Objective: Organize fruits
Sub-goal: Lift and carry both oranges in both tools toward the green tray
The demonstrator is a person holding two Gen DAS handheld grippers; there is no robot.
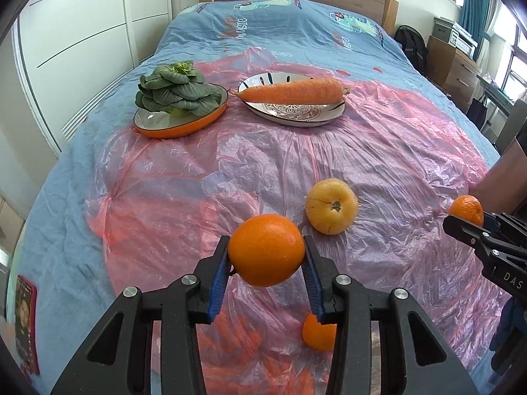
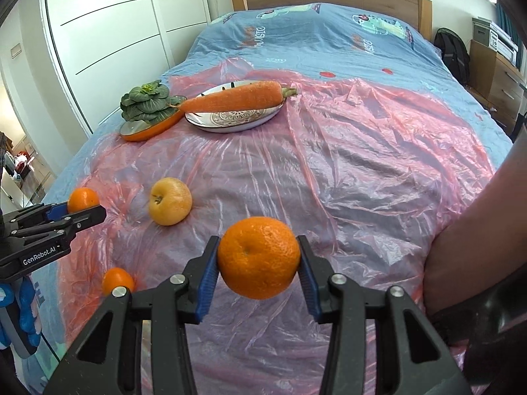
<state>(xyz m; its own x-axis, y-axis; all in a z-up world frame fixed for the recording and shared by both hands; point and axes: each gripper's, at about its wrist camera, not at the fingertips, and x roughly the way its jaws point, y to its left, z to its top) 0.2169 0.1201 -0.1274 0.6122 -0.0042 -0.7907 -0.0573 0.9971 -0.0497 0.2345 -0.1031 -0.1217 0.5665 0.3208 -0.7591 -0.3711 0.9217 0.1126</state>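
Observation:
My left gripper [image 1: 266,250] is shut on a smooth orange [image 1: 266,250] and holds it above the pink plastic sheet [image 1: 263,151]. My right gripper [image 2: 258,258] is shut on a dimpled mandarin [image 2: 258,258], also held above the sheet. Each gripper shows at the edge of the other's view with its fruit: the mandarin [image 1: 467,210] and the orange [image 2: 83,199]. A yellow apple [image 1: 331,206] [image 2: 170,201] lies on the sheet between them. A small orange [image 1: 318,332] [image 2: 117,280] lies on the sheet under the left gripper.
At the back, an orange dish [image 1: 197,121] [image 2: 158,128] holds a leafy green vegetable [image 1: 176,89] [image 2: 146,103]. A patterned white plate [image 1: 296,113] [image 2: 230,121] carries a carrot [image 1: 293,91] [image 2: 235,98]. All sit on a blue-covered bed; wardrobe left, drawers right.

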